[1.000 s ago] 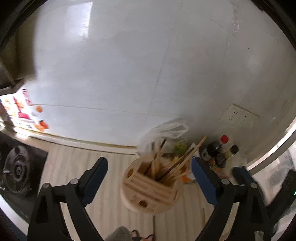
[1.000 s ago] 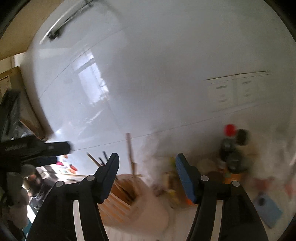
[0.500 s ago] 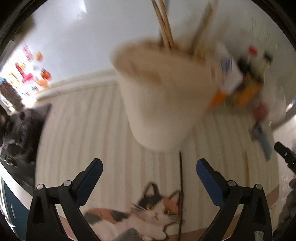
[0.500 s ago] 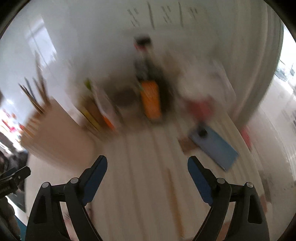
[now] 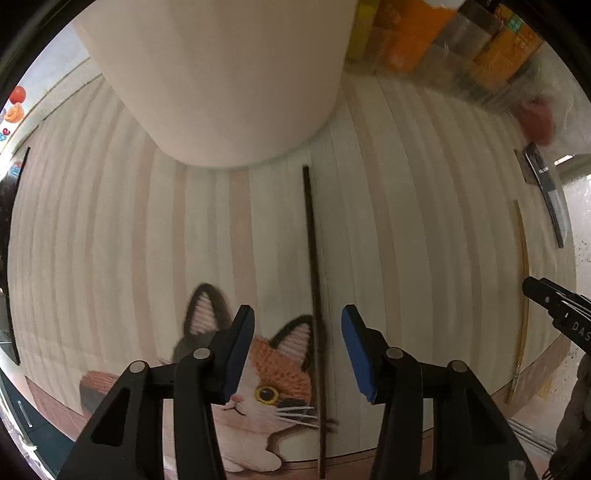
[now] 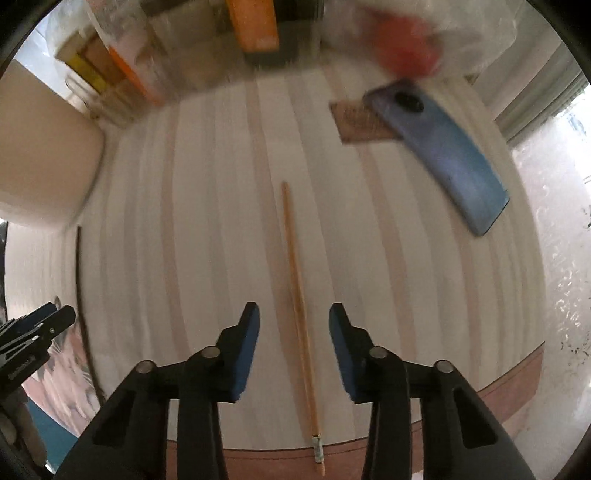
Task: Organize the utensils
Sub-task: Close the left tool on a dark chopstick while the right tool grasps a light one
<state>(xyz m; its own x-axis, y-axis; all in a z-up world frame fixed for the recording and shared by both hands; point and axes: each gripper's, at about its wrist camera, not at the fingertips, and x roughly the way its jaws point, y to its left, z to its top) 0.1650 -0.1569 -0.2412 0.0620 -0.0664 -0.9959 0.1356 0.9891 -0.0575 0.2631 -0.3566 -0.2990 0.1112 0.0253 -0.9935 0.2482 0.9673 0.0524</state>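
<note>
Chopsticks are what you have under both hands: a dark one on the left, a pale wooden one on the right, both lying flat on the striped mat (image 5: pixel 424 221) that covers the counter, each running from near to far.

On your left, the dark chopstick (image 5: pixel 312 280) is thin, straight and almost black. Its far end stops just short of the cream utensil holder (image 5: pixel 229 74), which stands at the far left of the mat, and its near part crosses the calico cat picture (image 5: pixel 266 384) printed there. Your left gripper (image 5: pixel 297 350) points down over it with the chopstick between the blue fingers (image 5: pixel 240 354); they are closing, but neither pad touches the stick, which lies nearer the right-hand finger.

Further right, the pale chopstick (image 6: pixel 299 314) is light tan, slender, with a small whitish band near its near end, which reaches past the mat's brown border. Your right gripper (image 6: pixel 293 347) hangs over it, fingers (image 6: pixel 341 354) closing on either side, gaps showing on both sides, so nothing is gripped.

Far beyond it stand blurred bottles (image 6: pixel 255 26) with orange labels, and to the far right a blue phone (image 6: pixel 443 147) lies face down, partly over a small brown card (image 6: pixel 354 122).
</note>
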